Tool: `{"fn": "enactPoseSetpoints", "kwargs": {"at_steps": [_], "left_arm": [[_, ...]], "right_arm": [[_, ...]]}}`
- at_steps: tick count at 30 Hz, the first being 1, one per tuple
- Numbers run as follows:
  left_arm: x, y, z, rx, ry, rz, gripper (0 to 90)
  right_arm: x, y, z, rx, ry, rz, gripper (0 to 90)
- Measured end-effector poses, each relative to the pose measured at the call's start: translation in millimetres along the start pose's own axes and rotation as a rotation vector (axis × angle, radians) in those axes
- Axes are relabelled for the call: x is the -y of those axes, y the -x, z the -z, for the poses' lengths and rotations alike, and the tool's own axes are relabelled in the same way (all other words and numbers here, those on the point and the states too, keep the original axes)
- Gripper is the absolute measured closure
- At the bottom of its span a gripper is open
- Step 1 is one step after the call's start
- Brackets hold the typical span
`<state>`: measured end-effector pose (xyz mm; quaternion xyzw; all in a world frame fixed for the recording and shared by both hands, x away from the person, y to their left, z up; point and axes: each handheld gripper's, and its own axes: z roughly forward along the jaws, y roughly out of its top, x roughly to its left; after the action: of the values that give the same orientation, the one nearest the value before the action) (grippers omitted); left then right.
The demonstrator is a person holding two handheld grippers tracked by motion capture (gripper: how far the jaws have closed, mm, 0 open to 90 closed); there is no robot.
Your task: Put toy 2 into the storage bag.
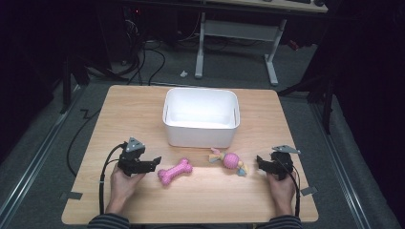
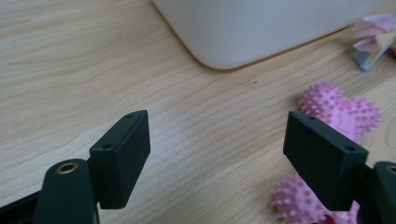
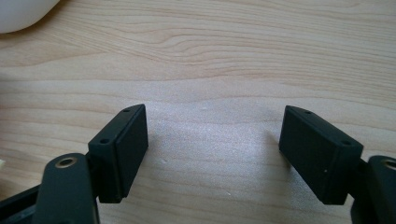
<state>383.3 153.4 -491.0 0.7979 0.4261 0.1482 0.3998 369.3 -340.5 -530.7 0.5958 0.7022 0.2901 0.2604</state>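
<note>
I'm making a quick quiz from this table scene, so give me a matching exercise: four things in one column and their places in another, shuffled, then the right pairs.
Things:
1. white bin
2. pink bone toy
3. pink ball rope toy
4. right gripper

Places:
A. just right of the left gripper
B. near the table's right edge
C. at the table's far middle
D. in front of the bin's right corner

Pairs: 1-C, 2-A, 3-D, 4-B

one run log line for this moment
left gripper: open, beside pink bone toy | right gripper: open, near rope ball toy | white bin: empty
</note>
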Motion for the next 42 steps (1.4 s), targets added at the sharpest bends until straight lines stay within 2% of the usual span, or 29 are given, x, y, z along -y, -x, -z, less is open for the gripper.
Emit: {"fn": "enactPoseSetpoints", "kwargs": {"at_steps": [4,7,12,17,22,23,24,27,28,34,36,40,42], "left_arm": [[-6.5,9.7,2.0,0.009,-0.002,-0.030,23.7],[-10.0,14.8,2.1,0.015,-0.011,-0.043,24.7],[-15.1,24.2,3.0,0.027,0.006,-0.051,26.8],[-22.1,29.8,-1.2,0.035,0.004,-0.075,28.2],[-31.0,46.5,-7.8,0.066,-0.030,-0.158,30.3],[-31.0,46.5,-7.8,0.066,-0.030,-0.158,31.1],[-32.3,50.4,-10.3,0.084,-0.034,-0.169,32.7],[-32.1,54.4,-12.6,0.088,-0.043,-0.176,33.7],[-31.7,57.8,-14.4,0.105,-0.058,-0.181,33.9],[-31.4,63.8,-18.1,0.111,-0.088,-0.209,37.8],[-31.4,64.2,-21.1,0.125,-0.120,-0.218,39.1],[-28.8,66.6,-27.8,0.113,-0.188,-0.241,37.3],[-26.7,69.8,-30.2,0.099,-0.200,-0.251,35.9]], "right_arm": [[0.1,0.0,0.1,0.000,0.000,0.000,24.3],[0.0,0.0,0.2,0.000,-0.001,0.001,24.3],[0.2,0.0,0.3,0.000,0.000,0.000,24.3],[0.2,0.0,0.3,0.001,0.000,0.000,24.3],[0.2,0.1,0.3,0.001,0.001,-0.001,24.5],[0.2,0.1,0.3,0.001,0.001,-0.001,24.5],[0.3,0.1,0.3,0.001,0.001,-0.001,24.5],[0.3,0.2,0.3,0.000,0.001,-0.001,24.5],[0.3,0.2,0.3,0.000,0.001,-0.001,24.5],[0.3,-0.1,0.4,-0.003,0.000,0.000,24.5],[0.3,-0.1,0.4,-0.004,0.000,0.000,24.5],[0.3,-0.1,0.5,-0.005,-0.001,0.000,24.5],[0.3,-0.1,0.6,-0.005,-0.001,0.000,24.5]]}}
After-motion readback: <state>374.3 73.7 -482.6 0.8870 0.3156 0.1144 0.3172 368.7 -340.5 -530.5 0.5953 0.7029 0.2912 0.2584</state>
